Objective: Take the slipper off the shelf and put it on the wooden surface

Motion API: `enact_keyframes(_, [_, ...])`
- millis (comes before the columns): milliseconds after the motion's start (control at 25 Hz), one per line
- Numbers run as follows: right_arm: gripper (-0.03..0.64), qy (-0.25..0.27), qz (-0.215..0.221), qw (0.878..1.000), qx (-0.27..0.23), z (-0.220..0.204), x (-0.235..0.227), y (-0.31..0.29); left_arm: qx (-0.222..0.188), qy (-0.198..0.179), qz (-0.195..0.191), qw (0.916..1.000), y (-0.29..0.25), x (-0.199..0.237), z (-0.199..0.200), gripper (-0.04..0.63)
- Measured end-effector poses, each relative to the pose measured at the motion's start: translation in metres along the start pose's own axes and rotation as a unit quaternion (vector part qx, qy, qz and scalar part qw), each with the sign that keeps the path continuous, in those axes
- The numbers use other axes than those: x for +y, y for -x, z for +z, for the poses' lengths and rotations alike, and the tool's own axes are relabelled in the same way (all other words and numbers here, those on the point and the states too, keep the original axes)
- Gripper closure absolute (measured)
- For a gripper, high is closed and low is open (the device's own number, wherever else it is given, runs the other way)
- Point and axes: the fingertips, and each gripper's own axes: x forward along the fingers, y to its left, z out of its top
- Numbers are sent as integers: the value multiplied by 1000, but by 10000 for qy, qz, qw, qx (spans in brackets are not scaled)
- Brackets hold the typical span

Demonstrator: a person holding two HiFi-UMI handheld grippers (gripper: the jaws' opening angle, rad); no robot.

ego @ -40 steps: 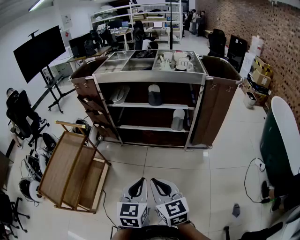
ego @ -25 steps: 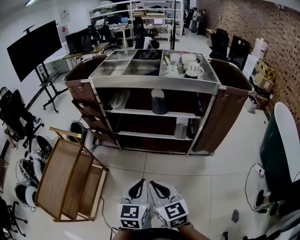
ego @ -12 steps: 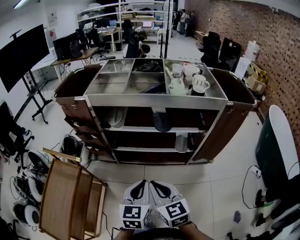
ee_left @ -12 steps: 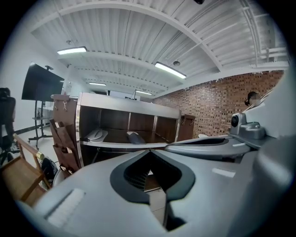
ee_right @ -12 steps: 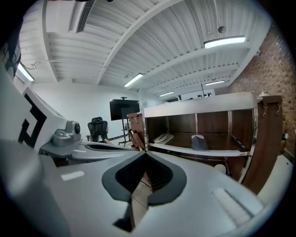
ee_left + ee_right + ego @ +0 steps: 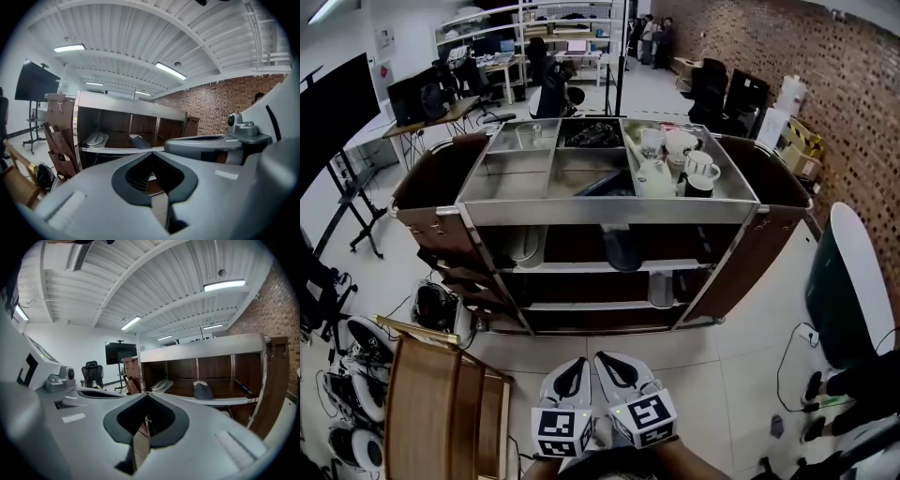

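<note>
- L gripper point(image 6: 572, 370): jaws pressed together, nothing btwn.
- R gripper point(image 6: 611, 364): same, empty. Both low, side by side, well apart from cart point(image 6: 609, 211).
- Grey slipper point(image 6: 620, 247): cart's upper shelf, centre.
- White pair point(image 6: 525, 246): same shelf, left end.
- Wooden rack point(image 6: 431, 412): on floor, left of grippers.

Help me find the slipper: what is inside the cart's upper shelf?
On the upper shelf, a dark slipper lies mid-shelf and pale slippers lie at its left end. Its right end is shadowed; contents there are unclear.
</note>
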Motion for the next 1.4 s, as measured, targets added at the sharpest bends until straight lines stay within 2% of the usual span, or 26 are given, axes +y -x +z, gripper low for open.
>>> enact_keyframes(320, [617, 102, 86, 9999, -24, 8, -21, -38, -40, 19, 94, 9999, -34, 24, 10, 589])
enact_keyframes(560, [615, 105, 9, 9999, -110, 22, -63, -73, -115, -36, 130, 9998, -85, 40, 27, 589])
enact_keyframes(880, [605, 198, -62, 9998, 33, 23, -115, -114, -291, -68, -12, 9996, -148, 45, 48, 589])
enact_keyframes(1400, [576, 469, -341, 9975, 404, -2, -205, -172, 36, -96, 129, 9999, -195, 56, 40, 589])
